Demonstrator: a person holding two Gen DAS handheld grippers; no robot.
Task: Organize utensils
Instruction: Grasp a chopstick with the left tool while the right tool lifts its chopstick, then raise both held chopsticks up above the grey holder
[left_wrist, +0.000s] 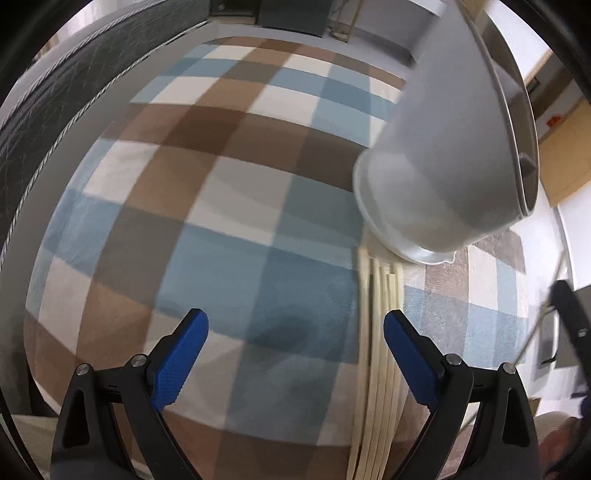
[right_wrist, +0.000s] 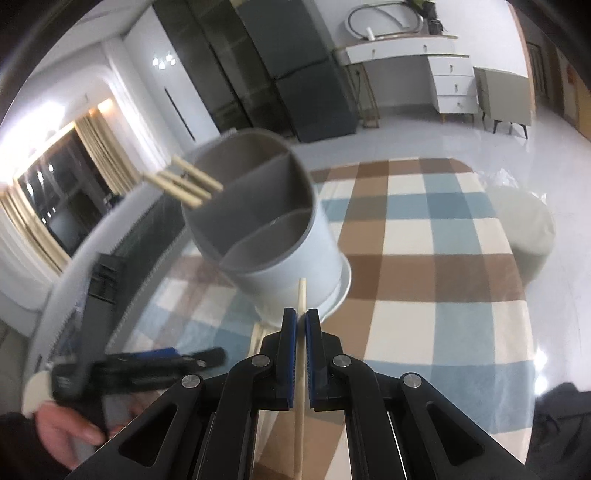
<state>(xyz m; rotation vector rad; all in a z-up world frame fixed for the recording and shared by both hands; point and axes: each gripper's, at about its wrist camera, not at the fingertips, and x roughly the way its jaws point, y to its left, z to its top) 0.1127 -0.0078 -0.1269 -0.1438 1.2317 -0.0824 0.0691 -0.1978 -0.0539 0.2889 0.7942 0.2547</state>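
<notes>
Chopsticks (left_wrist: 380, 354) are lying in a row on the checkered counter (left_wrist: 221, 221), right at the foot of the grey divided holder (right_wrist: 266, 225), which already has a few sticks poking out the far side. Right claw (right_wrist: 301, 325) is pinched nearly closed on a single chopstick (right_wrist: 301, 295). Left claw (left_wrist: 295, 332) is spread wide with nothing in it, hovering over the row. I'd tip that stick upright and aim for the compartment with the others, so it clears the rim.
</notes>
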